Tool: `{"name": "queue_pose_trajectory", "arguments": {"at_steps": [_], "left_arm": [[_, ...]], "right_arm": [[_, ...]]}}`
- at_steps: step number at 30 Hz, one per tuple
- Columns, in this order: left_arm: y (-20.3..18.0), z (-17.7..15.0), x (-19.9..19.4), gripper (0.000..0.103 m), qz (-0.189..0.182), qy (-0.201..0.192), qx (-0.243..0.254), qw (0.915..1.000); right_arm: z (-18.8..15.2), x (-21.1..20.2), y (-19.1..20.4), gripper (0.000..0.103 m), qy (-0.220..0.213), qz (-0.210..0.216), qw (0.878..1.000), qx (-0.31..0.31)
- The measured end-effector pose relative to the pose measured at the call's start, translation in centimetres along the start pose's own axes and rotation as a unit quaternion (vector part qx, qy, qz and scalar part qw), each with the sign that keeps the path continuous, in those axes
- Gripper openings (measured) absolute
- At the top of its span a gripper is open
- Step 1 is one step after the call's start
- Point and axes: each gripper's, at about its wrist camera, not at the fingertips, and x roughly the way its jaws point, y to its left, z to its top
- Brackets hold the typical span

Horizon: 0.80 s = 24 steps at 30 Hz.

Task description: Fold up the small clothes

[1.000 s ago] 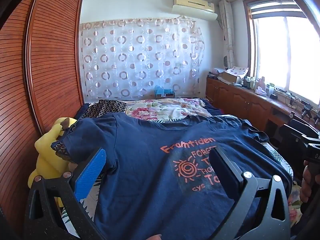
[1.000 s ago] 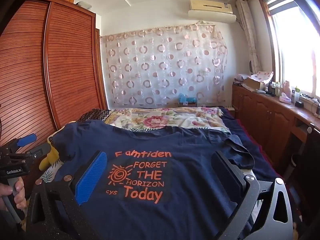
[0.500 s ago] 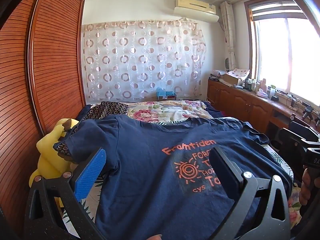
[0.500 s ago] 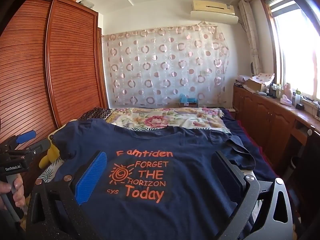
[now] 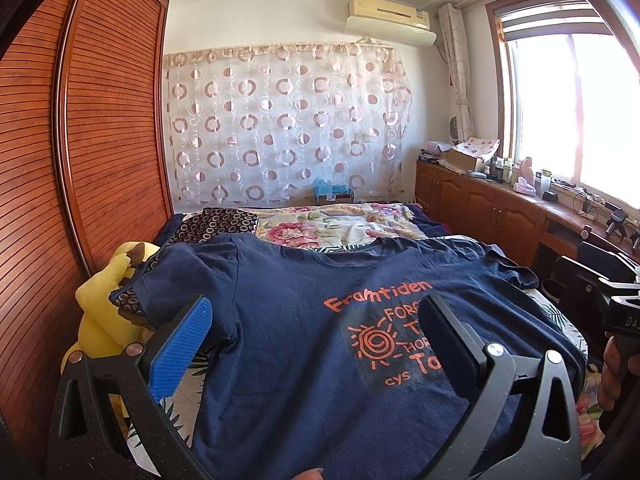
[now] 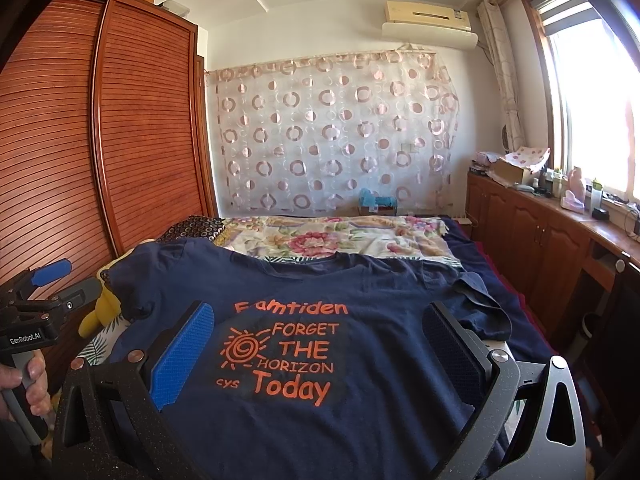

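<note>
Fingers of your left gripper spread wide, nothing between them; same w/ right gripper, pads apart, empty. Both hover above the near hem of the navy T-shirt, no contact visible. Shirt lies flat, front up, on the bed, orange print "Framtiden / FORGET THE HORIZON Today" readable, collar at far end. Its right sleeve is bunched and creased; left sleeve drapes over a yellow plush toy at the bed's left edge, just beside the slatted wooden wardrobe. Floral quilt and a dark ring-pattern cloth sit beyond the collar. Ring-print curtain at back, AC unit above it. Cluttered counter under the window, your right. Your hand grips the left handle.
</note>
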Motion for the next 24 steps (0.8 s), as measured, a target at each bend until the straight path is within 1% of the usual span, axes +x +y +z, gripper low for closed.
{"name": "queue_pose_trajectory", "arguments": {"at_steps": [24], "left_arm": [[-0.31,0.03,-0.16,0.103,0.001,-0.003,0.003,1.0]], "right_arm": [[0.03,0.05,0.03,0.103,0.001,0.002,1.0,-0.001]]}}
